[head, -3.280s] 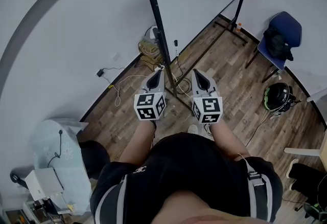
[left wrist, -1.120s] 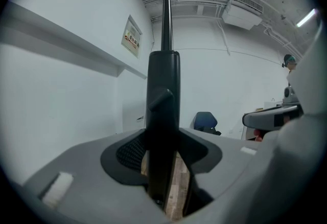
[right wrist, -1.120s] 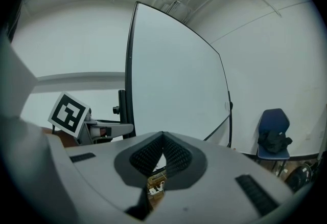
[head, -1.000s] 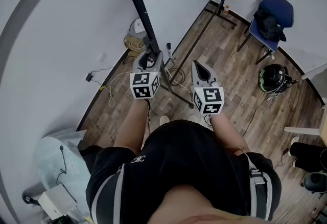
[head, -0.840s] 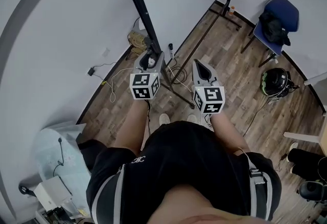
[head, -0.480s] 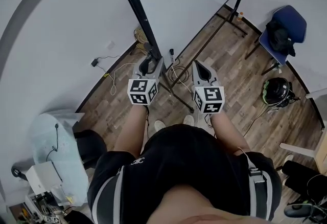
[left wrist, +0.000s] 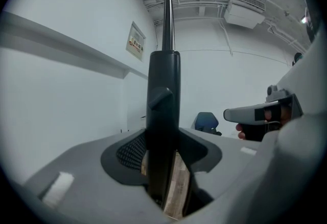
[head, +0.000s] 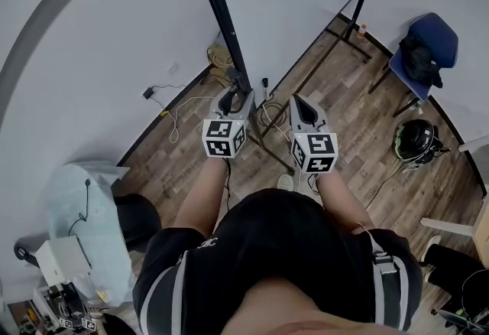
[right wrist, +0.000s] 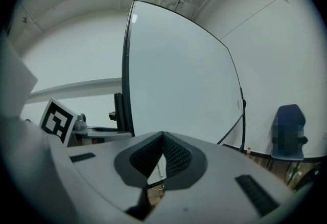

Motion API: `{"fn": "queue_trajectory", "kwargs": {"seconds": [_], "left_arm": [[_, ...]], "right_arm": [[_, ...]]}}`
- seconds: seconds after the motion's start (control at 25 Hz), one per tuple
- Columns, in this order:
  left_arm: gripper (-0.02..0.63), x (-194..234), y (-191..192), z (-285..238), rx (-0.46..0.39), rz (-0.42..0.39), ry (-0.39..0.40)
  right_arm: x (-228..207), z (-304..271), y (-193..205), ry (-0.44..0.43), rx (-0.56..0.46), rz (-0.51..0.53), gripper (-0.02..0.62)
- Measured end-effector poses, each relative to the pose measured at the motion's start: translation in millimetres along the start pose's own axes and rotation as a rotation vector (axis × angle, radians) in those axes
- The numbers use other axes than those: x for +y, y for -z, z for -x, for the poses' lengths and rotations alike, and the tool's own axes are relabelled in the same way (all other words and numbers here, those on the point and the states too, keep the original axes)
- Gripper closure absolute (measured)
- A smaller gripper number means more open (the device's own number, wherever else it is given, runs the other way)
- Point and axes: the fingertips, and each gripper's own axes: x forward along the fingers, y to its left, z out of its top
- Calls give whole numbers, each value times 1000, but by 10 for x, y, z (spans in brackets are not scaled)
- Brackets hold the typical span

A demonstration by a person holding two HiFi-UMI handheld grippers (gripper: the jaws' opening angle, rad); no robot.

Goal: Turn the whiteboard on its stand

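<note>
Gripping now: left gripper [head: 235, 93] has its jaws closed around the black stand post [left wrist: 163, 95], which fills the space between the pads.
Right gripper [head: 299, 104]: jaws together with nothing between them, just beside the post and clear of the board.
Whiteboard [right wrist: 179, 80]: upright on its stand in front of the person, white face toward the right gripper, near the wall [head: 92, 58].
Slip risk: only 1 gripper holds a smooth post, so a hard pull could let the pads slide or twist round it.
Snag risk: loose cables [head: 182, 108] lie on the floor next to the base foot [head: 269, 148], which could drag or catch them as the stand swings.
Foot risk: the base foot lies close to the person's shoes [head: 286, 183] and could run into them.
Around: blue chair [head: 425, 47] carrying a dark bag [head: 422, 66], and a helmet [head: 416, 144], all well apart to the right.
In the way: the wall behind the held post gives that end little room to swing, and the cables look like the nearer obstacle.
</note>
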Motion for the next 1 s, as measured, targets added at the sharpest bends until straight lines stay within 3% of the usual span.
{"fn": "queue_trajectory", "kwargs": {"seconds": [1.0], "left_arm": [[420, -19, 32, 58, -4, -40, 81]], "right_arm": [[622, 1097, 265, 176, 0, 24, 592]]}}
